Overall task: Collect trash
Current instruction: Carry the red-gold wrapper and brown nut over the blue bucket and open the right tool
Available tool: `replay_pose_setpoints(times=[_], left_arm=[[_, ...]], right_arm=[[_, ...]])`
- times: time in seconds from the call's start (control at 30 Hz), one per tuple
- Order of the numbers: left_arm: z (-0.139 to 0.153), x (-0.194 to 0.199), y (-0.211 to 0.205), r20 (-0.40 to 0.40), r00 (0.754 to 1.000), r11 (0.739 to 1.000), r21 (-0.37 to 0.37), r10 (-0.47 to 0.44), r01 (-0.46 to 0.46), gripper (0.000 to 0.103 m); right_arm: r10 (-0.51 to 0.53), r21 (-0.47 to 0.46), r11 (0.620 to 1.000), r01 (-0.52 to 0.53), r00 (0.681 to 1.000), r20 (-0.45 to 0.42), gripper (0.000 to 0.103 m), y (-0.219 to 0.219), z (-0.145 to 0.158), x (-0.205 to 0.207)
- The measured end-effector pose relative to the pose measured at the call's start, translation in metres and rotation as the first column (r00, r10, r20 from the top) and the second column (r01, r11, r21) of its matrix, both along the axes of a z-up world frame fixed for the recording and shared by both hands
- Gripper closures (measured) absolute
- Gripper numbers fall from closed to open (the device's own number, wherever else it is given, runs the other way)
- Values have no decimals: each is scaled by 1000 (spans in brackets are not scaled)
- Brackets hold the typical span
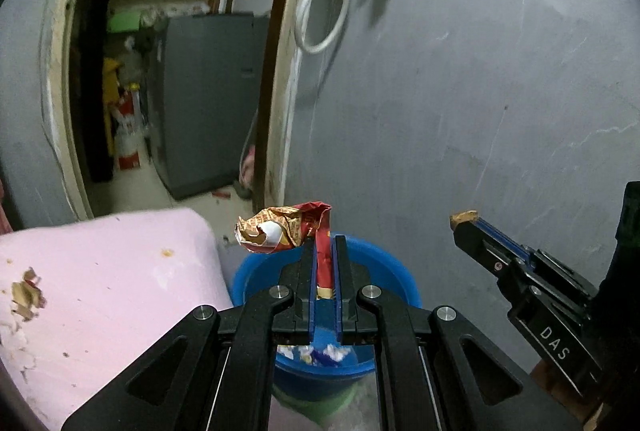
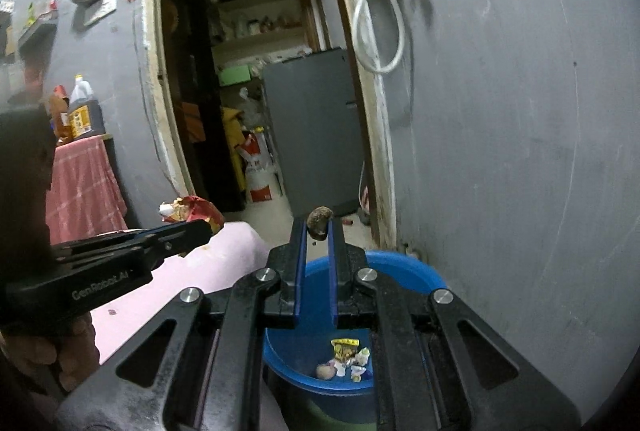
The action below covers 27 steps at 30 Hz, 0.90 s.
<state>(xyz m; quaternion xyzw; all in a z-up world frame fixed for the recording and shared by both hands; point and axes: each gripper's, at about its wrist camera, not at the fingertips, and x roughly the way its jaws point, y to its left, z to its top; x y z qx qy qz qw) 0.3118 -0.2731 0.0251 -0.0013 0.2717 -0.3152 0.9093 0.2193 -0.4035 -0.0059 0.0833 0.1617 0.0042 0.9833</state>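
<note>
L gripper (image 1: 324, 243) clamped on red crumpled wrapper (image 1: 280, 229), center frame, over blue bucket (image 1: 384, 263). R gripper (image 2: 319, 231) pinching brown scrap (image 2: 319, 221), also above bucket; trash bits (image 2: 346, 359) at its bottom. Pink table (image 1: 112, 271) lower left, doorway behind.

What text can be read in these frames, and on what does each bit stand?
"DAS": black body of the right gripper, left wrist view.
"GenRobot.AI": black body of the left gripper, right wrist view.
Crumpled red and gold wrapper: print too crumpled to read.
Brown bottle's yellow label: too blurred.
</note>
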Motion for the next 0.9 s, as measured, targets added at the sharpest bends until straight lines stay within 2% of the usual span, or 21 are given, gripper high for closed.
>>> replay_pose_setpoints(times=[0.13, 0.27, 0.4, 0.57, 0.9], left_arm=[[-21, 24, -13, -98, 995, 999, 33, -13, 16, 98], [-41, 38, -25, -163, 987, 997, 69, -11, 23, 98], [-61, 47, -34, -194, 981, 993, 117, 4, 19, 98], [-80, 56, -38, -237, 972, 991, 129, 8, 24, 98], [-91, 61, -45, -281, 959, 988, 153, 19, 26, 97]], right_arm=[[3, 30, 1000, -1, 999, -44, 93, -10, -14, 13], [2, 52, 999, 2, 996, -86, 93, -16, -28, 23], [1, 82, 997, 10, 991, -132, 93, -22, -41, 35], [1, 102, 995, 17, 985, -173, 93, -26, -53, 43], [-4, 119, 992, 31, 976, -220, 92, -29, -63, 55]])
